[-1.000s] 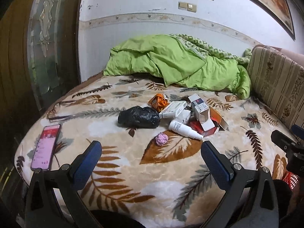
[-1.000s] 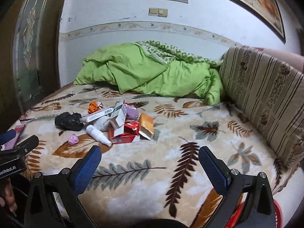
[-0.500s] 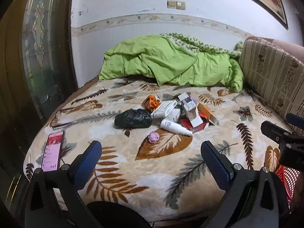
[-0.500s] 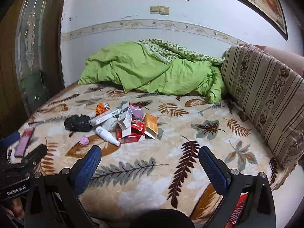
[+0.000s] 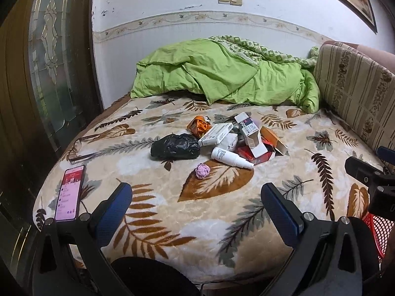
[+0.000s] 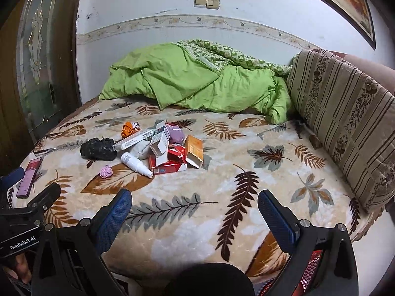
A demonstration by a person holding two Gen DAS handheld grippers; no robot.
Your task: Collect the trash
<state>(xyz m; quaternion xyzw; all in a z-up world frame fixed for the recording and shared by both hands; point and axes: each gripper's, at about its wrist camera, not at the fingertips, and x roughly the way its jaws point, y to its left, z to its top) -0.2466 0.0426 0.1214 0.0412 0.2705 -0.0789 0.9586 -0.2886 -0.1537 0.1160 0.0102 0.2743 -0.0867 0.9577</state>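
Note:
A pile of trash lies mid-bed: a crumpled black bag [image 5: 175, 146] [image 6: 99, 149], a white bottle [image 5: 231, 157] [image 6: 136, 164], a pink paper ball [image 5: 202, 170] [image 6: 106, 171], an orange wrapper [image 5: 199, 125] [image 6: 129, 129], white cartons [image 5: 216, 134], a red box [image 5: 256, 155] [image 6: 167, 163] and an orange box [image 6: 194, 151]. My left gripper [image 5: 196, 206] is open and empty, near the bed's front edge, well short of the pile. My right gripper [image 6: 194, 208] is open and empty, further right over the front edge.
A phone [image 5: 70, 192] with a lit screen lies at the bed's front left. A green duvet [image 5: 222, 74] is bunched at the back. A striped cushion [image 6: 345, 123] lines the right side. A red mesh basket [image 5: 380, 231] sits below the bed edge at right. A glass-panelled door [image 5: 49, 61] stands left.
Both grippers have drawn back from the bed, so the pile looks smaller and more of the front edge and the red basket shows. Nothing on the bed has moved.

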